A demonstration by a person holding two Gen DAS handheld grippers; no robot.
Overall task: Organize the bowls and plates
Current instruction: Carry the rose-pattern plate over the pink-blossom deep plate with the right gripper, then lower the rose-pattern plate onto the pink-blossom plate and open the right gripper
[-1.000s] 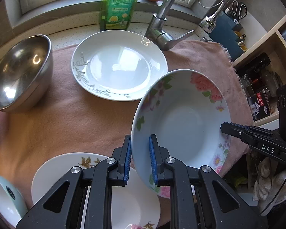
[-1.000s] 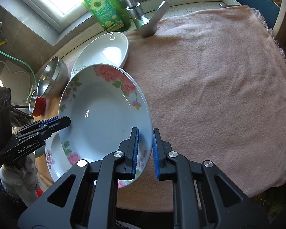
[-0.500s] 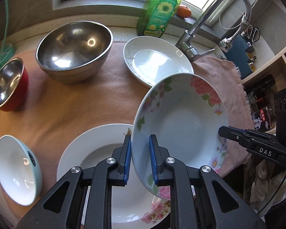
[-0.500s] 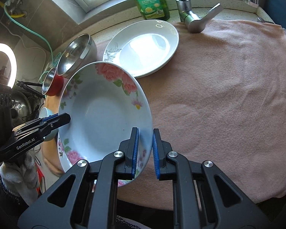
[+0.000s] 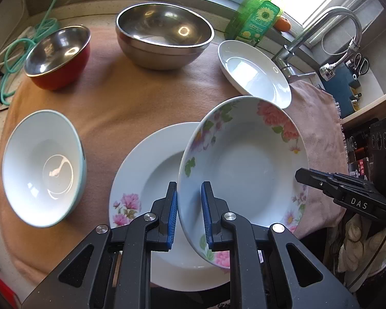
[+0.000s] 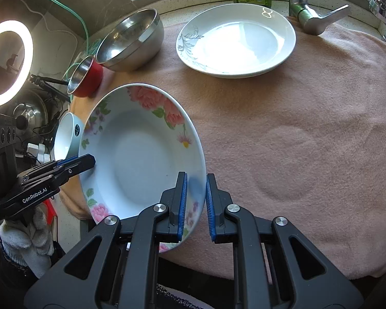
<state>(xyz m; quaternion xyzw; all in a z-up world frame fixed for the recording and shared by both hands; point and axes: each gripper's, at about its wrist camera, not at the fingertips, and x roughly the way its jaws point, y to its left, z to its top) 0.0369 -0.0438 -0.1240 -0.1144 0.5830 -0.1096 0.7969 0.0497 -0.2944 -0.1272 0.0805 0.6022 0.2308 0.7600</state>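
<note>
A deep plate with pink flowers (image 5: 244, 164) is held in the air between both grippers. My left gripper (image 5: 189, 193) is shut on its left rim. My right gripper (image 6: 195, 182) is shut on its right rim, and the plate shows in the right wrist view (image 6: 141, 152). The plate hangs above a second flowered plate (image 5: 144, 164) lying on the pink cloth (image 5: 131, 95). A white plate with a grey vine pattern (image 6: 234, 38) lies by the faucet. A large steel bowl (image 5: 164, 33), a red bowl with a steel inside (image 5: 56, 54) and a pale blue bowl (image 5: 41, 167) stand to the left.
A green dish soap bottle (image 5: 257, 18) and a faucet (image 5: 321, 31) stand at the back by the window. A green hose (image 5: 25, 41) lies at the far left. A ring light (image 6: 7, 59) stands off the counter's left. Shelves (image 5: 368, 103) are at the right.
Both grippers have carried the flowered plate leftward and lower over the second flowered plate. The bowls on the left have come further into view.
</note>
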